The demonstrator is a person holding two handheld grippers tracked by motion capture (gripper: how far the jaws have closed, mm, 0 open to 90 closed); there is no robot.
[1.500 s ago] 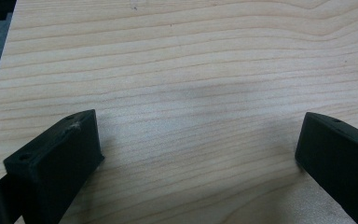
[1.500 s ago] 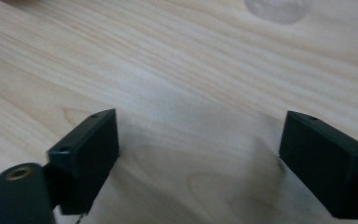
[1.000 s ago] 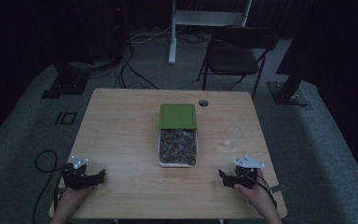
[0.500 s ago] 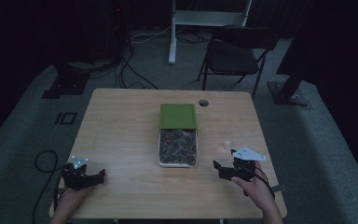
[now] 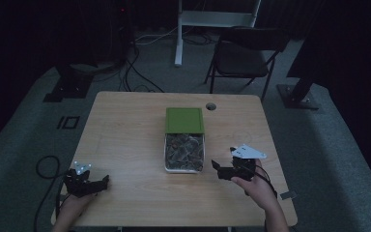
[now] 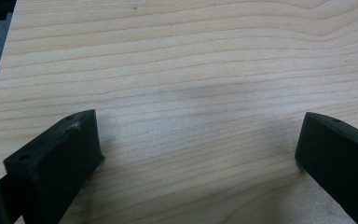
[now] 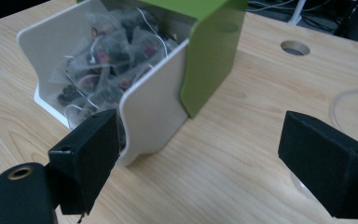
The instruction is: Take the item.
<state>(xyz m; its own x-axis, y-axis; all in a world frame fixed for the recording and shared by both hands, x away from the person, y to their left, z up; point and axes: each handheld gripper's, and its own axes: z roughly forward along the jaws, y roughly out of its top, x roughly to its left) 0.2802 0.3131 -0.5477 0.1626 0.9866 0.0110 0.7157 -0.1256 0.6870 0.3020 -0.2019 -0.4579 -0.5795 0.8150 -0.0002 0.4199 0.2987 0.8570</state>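
Note:
A white box (image 5: 184, 153) full of clear tea bags (image 7: 103, 60) sits mid-table, and its green sleeve (image 5: 184, 120) covers the far half. My right gripper (image 5: 219, 170) is open just right of the box's near end. In the right gripper view its jaws (image 7: 205, 149) stand wide apart, the left one by the box's white corner (image 7: 154, 116), with nothing between them. At the table's near left corner my left gripper (image 5: 95, 183) is open. In the left gripper view it (image 6: 196, 154) frames bare wood.
A clear round cup or lid (image 7: 354, 109) stands on the wood right of the box, close to my right gripper. A cable hole (image 5: 210, 106) is in the table (image 5: 125, 125) behind the box. A folding chair (image 5: 246, 53) stands beyond the far edge.
My right gripper has moved forward and left, toward the box's near right corner. The left gripper has stayed put.

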